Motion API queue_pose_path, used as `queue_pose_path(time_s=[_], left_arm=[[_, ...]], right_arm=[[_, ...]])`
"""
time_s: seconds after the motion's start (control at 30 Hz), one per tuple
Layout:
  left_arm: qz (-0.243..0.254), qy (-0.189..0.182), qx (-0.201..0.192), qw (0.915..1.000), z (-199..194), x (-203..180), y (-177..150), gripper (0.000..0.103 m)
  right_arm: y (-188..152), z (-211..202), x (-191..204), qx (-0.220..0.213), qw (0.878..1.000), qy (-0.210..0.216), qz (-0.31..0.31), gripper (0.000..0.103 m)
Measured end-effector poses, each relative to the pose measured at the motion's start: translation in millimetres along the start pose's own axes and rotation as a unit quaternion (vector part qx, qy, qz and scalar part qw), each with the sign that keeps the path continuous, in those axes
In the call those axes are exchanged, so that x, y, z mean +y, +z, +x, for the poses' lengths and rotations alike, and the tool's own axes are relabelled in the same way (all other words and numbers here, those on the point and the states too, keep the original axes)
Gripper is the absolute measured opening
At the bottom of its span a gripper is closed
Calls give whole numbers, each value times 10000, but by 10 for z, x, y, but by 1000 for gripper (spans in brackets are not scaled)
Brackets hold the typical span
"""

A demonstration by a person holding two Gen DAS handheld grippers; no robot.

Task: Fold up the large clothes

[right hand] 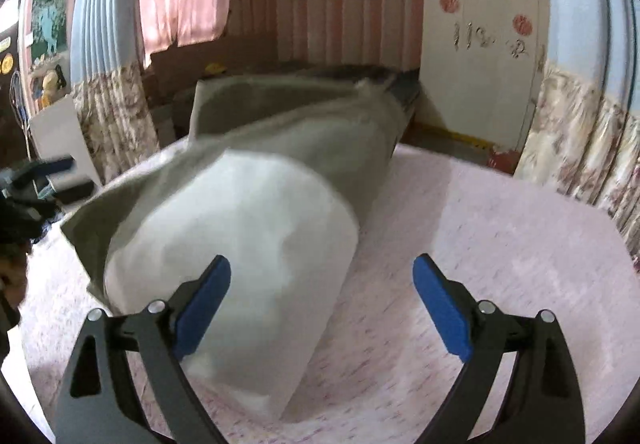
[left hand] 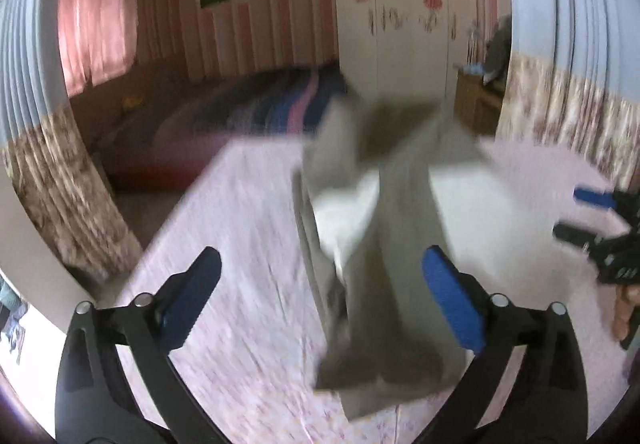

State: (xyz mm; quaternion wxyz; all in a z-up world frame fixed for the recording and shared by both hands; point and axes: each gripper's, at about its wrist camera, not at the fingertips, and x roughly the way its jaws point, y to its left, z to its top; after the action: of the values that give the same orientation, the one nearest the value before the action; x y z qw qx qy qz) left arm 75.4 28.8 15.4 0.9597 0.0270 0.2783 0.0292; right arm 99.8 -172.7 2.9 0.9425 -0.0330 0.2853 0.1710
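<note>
Grey-beige garment (left hand: 384, 228) with a white lining panel (right hand: 248, 244) lies loosely bunched on the pink-patterned table cover (left hand: 240, 244), running from the near edge toward the far end; no containers visible in either view, both blurred. Left gripper (left hand: 320, 300) is spread wide, the garment's near end lying between its blue pads (left hand: 452, 308) but not pinched by them. Right gripper (right hand: 322, 304) is also spread wide with nothing clamped, the white panel just in front of its left pad (right hand: 204, 308) and bare cover under the right one.
</note>
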Motion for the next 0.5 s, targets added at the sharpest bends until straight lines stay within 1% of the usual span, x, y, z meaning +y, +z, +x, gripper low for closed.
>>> queue_pose_path(time_s=[0.07,0.1,0.13,0.17,0.2,0.27,0.3,0.33,0.4,0.43,0.5], left_arm=[[79,-136,-133,9998,-4,27,304,100],[111,-138,-185,9997,35,19,429,100],[204,-57,-295,9993,121,1,583,100],[264,-15,-324,9991,213,-16,682,100],[288,7,-238,9993,393,-36,799,100],[255,-118,-202,9994,634,-83,906,100],[222,-95,-44,9997,849,-115,951,100],[261,-57,19,9996,969,-157,965,100],[389,-34,83,9992,1171,-233,979,100],[403,71,186,9990,1297,-265,983,100],[330,51,277,9991,1453,-275,987,99]], right_arm=[[118,-12,-96,-91,9999,-48,73,93],[156,-10,-143,-119,9998,-35,154,93],[181,-9,-171,-140,9997,-23,221,93],[197,-18,-205,-180,9994,-2,310,93],[215,-16,-207,-211,9991,21,375,93],[247,-2,-211,-234,9988,34,431,93],[243,10,-195,-227,9988,22,442,93],[246,28,-212,-213,9988,5,449,93],[308,90,-213,-201,9987,-40,468,93],[320,117,-221,-199,9986,-59,491,93],[421,207,-270,-189,9981,-67,585,93]])
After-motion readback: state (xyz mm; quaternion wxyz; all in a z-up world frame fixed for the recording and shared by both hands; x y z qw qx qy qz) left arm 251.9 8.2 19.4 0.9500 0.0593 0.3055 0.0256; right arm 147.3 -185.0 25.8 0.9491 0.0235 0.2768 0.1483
